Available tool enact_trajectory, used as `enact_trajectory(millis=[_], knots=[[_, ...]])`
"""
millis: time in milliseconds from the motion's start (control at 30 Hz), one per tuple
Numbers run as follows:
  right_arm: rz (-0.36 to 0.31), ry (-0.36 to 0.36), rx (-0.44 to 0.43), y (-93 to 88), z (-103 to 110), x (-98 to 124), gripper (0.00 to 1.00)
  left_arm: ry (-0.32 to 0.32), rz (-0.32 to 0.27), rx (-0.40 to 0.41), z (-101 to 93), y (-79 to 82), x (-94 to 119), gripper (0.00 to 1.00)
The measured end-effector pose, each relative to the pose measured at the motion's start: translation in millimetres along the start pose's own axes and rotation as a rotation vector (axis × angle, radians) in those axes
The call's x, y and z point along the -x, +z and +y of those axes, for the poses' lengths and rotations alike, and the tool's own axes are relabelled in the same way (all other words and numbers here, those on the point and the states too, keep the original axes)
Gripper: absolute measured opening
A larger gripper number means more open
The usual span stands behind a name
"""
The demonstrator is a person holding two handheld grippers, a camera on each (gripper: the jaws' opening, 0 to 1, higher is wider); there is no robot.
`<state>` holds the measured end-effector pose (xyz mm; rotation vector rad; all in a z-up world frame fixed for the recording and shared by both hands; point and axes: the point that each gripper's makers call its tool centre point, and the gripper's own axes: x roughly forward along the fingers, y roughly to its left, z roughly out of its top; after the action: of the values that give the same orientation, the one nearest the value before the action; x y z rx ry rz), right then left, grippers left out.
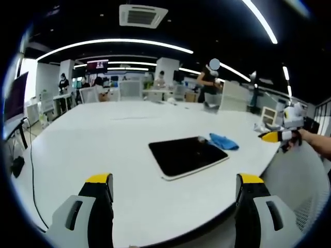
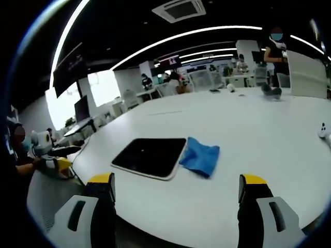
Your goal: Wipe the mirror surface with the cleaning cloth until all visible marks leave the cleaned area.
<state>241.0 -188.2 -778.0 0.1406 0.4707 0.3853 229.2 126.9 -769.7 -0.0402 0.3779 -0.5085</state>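
Left gripper view: mirror [image 1: 187, 156] lies flat on the white table [image 1: 103, 150], blue cleaning cloth [image 1: 224, 141] touching its far right corner; left gripper [image 1: 176, 194] and right gripper [image 2: 176, 194] hover nearby, jaws apart, empty.

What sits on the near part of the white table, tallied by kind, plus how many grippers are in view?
Mirror: 1
Cloth: 1, blue, lying beside the mirror
Grippers: 2, left gripper and right gripper, each with jaws apart and holding nothing
Total: 4
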Motion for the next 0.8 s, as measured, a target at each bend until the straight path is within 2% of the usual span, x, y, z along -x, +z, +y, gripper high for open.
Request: enact_trajectory(millis=[100, 200, 233, 300, 467, 633, 733, 800], knots=[[0.003, 0.0, 0.003, -0.5, 0.5, 0.1, 0.99, -0.004, -0.007, 0.003, -0.3, 0.7, 0.3, 0.99], [0.0, 0.018, 0.013, 0.3, 3.8, 0.1, 0.99, -0.011, -0.041, 0.01, -1.4, 5.6, 1.6, 0.97], [0.004, 0.058, 0.023, 2.4, 10.8, -0.2, 0.99, -0.01, -0.039, 0.008, -1.5, 5.6, 1.4, 0.97], [-0.026, 0.057, 0.058, 13.1, 10.6, 0.0, 0.97, -0.011, -0.033, 0.01, -1.0, 4.5, 0.8, 0.97], [0.036, 0.036, 0.181, 14.1, 1.2, -2.9, 0.77, -0.013, -0.034, 0.013, -1.3, 4.3, 1.6, 0.97], [0.081, 0.032, 0.227, 14.6, -4.3, -7.1, 0.53, -0.009, -0.039, 0.023, -0.3, 4.4, 2.2, 0.97], [0.091, 0.015, 0.261, 21.3, -11.3, -10.1, 0.44, -0.01, -0.036, 0.023, -0.8, 4.0, 2.1, 0.97], [0.117, 0.024, 0.315, 27.0, -16.5, -12.3, 0.36, -0.008, -0.029, 0.02, -0.7, 3.1, 1.9, 0.97]])
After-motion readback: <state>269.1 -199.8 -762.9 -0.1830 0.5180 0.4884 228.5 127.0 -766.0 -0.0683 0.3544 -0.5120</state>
